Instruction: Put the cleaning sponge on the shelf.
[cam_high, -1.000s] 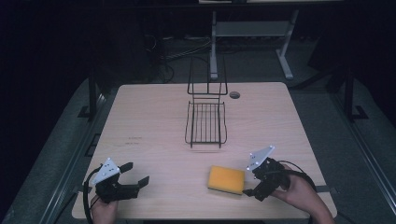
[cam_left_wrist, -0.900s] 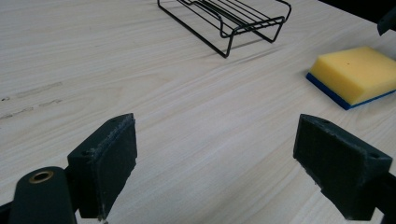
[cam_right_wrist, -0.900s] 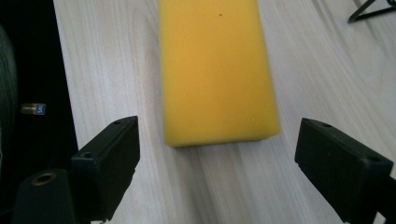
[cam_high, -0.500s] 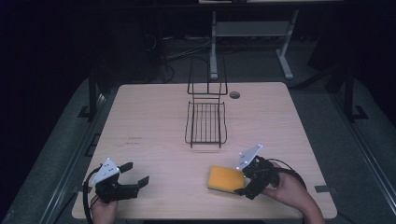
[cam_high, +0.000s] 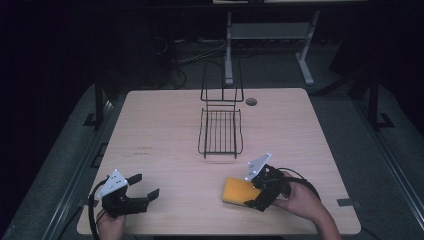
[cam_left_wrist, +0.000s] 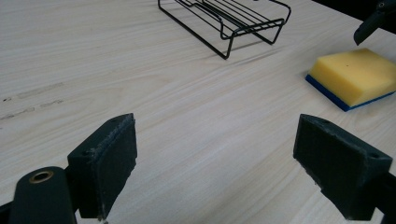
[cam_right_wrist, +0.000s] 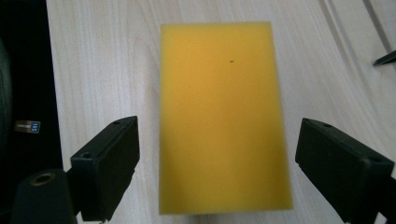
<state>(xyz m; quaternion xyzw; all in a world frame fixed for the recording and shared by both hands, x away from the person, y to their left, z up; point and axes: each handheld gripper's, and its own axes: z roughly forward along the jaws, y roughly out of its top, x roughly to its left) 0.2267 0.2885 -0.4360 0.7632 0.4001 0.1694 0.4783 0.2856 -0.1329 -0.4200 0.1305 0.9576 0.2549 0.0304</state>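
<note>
A yellow sponge (cam_high: 237, 191) with a blue underside lies flat on the wooden table (cam_high: 165, 130) near its front edge. My right gripper (cam_high: 253, 194) hangs over the sponge's right end, open, its jaws wide on either side of the sponge (cam_right_wrist: 223, 116) with a gap on both sides. At the front left corner my left gripper (cam_high: 145, 189) rests low over the table, open and holding nothing. In the left gripper view the sponge (cam_left_wrist: 355, 74) sits off to the right.
A black wire rack (cam_high: 221, 121) with an upright back stands at the table's middle, also in the left gripper view (cam_left_wrist: 229, 21). A round grommet hole (cam_high: 251, 101) is near the back. The table's front edge is close to both hands.
My right gripper has moved left and down onto the sponge, from beside its right edge to straddling it. The left gripper has stayed put.
</note>
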